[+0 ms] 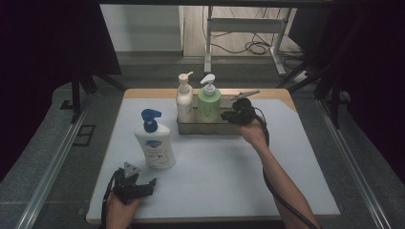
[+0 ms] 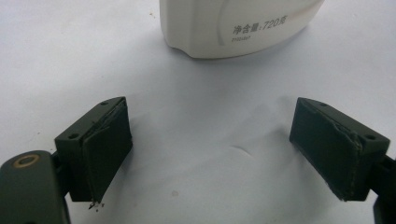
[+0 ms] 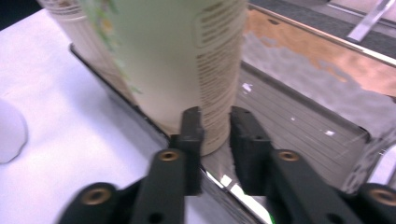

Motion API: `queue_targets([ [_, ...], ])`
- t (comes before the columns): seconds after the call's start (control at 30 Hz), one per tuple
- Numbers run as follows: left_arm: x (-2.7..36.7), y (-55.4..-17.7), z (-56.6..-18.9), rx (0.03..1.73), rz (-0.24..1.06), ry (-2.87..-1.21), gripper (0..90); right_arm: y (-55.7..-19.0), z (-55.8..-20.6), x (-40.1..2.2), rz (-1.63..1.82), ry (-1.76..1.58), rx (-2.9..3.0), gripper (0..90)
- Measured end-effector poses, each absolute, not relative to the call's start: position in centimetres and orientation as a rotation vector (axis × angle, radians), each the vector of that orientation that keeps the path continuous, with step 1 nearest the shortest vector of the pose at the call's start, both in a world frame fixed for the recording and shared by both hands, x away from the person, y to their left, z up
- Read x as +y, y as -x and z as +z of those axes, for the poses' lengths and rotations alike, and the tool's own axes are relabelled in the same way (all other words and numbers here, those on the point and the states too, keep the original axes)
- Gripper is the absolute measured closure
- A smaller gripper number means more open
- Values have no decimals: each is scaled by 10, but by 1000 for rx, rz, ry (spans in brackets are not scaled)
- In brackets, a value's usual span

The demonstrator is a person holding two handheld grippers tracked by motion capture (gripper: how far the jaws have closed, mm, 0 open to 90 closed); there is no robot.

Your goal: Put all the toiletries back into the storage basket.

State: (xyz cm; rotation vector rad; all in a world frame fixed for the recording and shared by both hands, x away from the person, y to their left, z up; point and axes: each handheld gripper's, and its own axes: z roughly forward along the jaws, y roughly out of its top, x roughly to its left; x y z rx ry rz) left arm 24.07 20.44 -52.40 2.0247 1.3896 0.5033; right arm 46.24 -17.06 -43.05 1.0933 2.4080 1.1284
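Observation:
A metal tray stands at the back middle of the white table top, with a cream pump bottle and a green pump bottle upright in it. My right gripper is at the tray's right front. In the right gripper view its jaws stand narrow astride the tray's wall, right in front of the green bottle. A white bottle with a blue pump stands front left. My left gripper rests near the front edge, open and empty, facing that bottle's base.
The tray's floor to the right of the green bottle is bare. A wooden strip edges the table at the back. Dark frames and cables lie beyond the table. White surface spreads between the two grippers.

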Motion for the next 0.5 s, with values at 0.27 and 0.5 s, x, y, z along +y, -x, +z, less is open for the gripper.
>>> queue_targets([
  [0.27, 204, -241, -524, 1390, 504, -2024, 124, -470, -432, -167, 1117, -1175, 2349, 897],
  [0.5, 204, -241, -524, 1390, 503, -2024, 123, -481, -440, -163, 1131, -1254, 2313, 895],
])
